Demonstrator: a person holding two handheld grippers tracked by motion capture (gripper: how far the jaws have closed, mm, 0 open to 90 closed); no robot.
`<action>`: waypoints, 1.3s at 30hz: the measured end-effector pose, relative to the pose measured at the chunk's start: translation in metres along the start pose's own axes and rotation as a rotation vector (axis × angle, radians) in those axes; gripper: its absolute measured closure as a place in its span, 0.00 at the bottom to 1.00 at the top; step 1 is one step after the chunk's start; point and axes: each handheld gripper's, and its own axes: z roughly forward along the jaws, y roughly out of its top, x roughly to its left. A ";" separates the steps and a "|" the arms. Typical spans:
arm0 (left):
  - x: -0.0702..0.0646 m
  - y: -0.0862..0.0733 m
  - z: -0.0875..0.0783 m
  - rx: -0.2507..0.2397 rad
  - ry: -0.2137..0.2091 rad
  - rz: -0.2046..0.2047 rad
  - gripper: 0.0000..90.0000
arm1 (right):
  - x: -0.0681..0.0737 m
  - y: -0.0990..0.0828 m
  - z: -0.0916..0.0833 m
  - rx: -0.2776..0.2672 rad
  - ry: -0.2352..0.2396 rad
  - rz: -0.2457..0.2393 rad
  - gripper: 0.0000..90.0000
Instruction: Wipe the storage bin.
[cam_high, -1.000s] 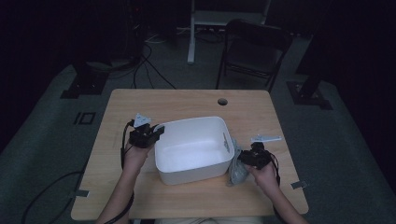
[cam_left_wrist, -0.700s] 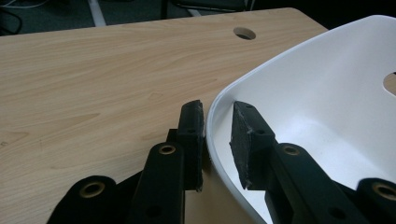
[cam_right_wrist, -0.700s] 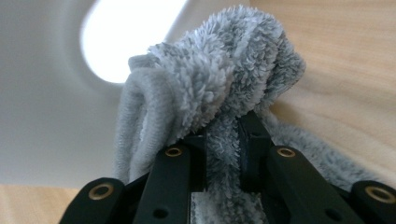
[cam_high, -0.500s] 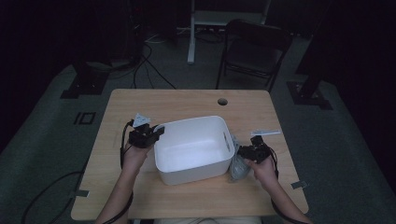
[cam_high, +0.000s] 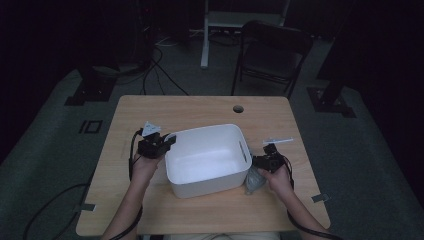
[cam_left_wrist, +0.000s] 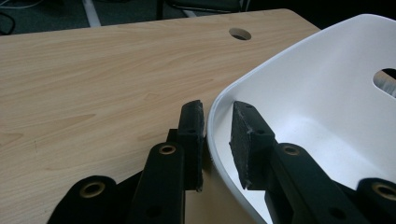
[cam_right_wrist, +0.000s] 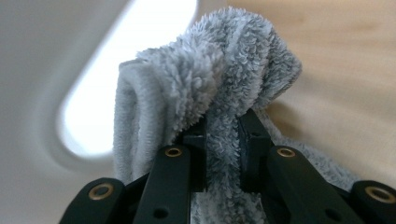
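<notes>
the work in hand looks like getting a grey fluffy cloth (cam_right_wrist: 219, 70) into the white tub (cam_high: 207, 160) that sits in the middle of the tabletop (cam_high: 200, 107), and it seems about half done: the cloth is picked up but not yet inside. the right tool (cam_high: 263, 161) is clamped on a fold of the cloth, its jaws pinching the pile between them, and the rest of the cloth hangs bunched just outside the tub's right wall, beside the slot handle, with its lower end down near the tabletop. the left tool (cam_left_wrist: 217, 140) straddles the tub's rim at the left corner, one jaw outside and one inside the wall, nearly together on the thin plastic; whether the inner pad actually presses the wall is hard to tell, but it appears to be steadying the tub. the tub itself is empty. what is left, by my reading, is to lift the cloth over the rim, let it go inside, and then free the tub.
</notes>
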 end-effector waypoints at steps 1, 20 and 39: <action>0.000 0.000 0.000 0.001 -0.002 0.003 0.83 | 0.002 0.008 -0.006 -0.047 0.006 -0.004 0.86; 0.000 0.002 0.001 0.013 0.001 0.017 0.83 | -0.006 0.030 0.006 -0.077 -0.004 -0.009 0.86; -0.003 0.005 0.003 0.030 0.024 0.033 0.83 | -0.015 0.045 0.019 -0.097 0.002 0.016 0.86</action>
